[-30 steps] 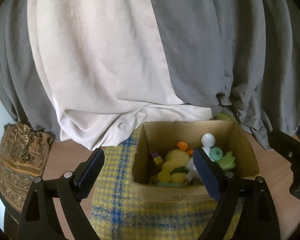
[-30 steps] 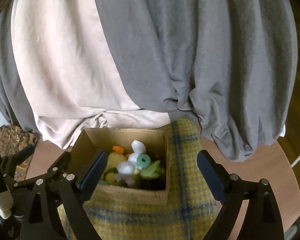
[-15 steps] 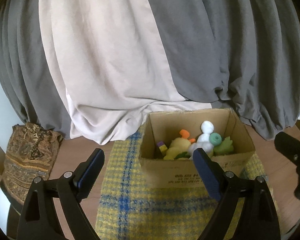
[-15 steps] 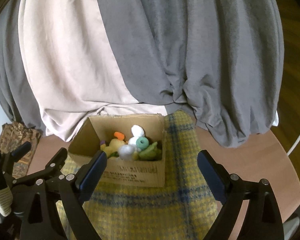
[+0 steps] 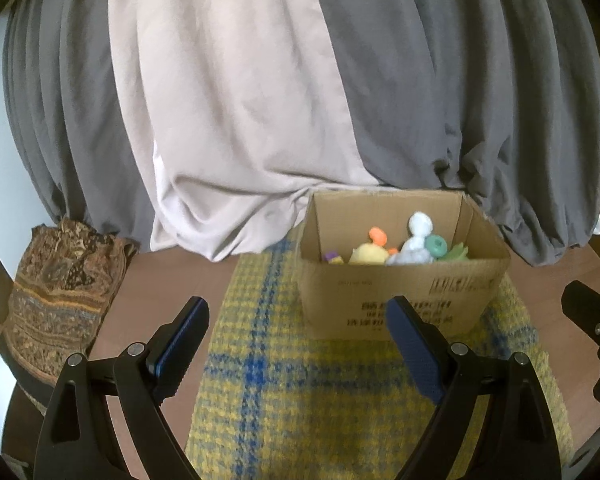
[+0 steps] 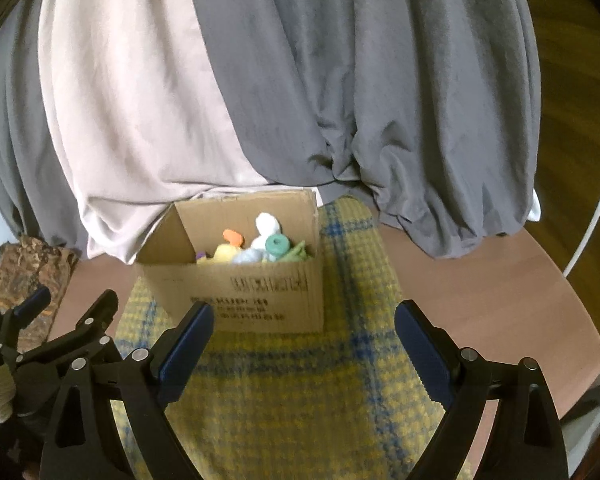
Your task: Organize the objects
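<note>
Where the grey curtains (image 5: 440, 92) and a pale cloth panel (image 5: 228, 112) fall in folds to the surface, a reddish-brown wooden table (image 6: 480, 292) spreads beneath them. Over its middle lies a yellow-and-blue plaid cloth (image 5: 312, 396), and the cardboard box (image 5: 400, 300) stands on the far end of that cloth, just in front of the drapes. Left of the box, at the table's edge, sits a folded patterned brown fabric (image 5: 60, 296). Inside the box are small toys — a white one (image 5: 418, 236), a yellow one (image 5: 368, 255), an orange piece (image 5: 377, 235), a teal ring (image 5: 437, 246), a green one (image 5: 458, 253).

Both tools hover level, short of the box and apart from it. The left gripper (image 5: 298, 340) has its jaws spread wide, holding nothing; the right gripper (image 6: 304, 340) likewise gapes, empty.
</note>
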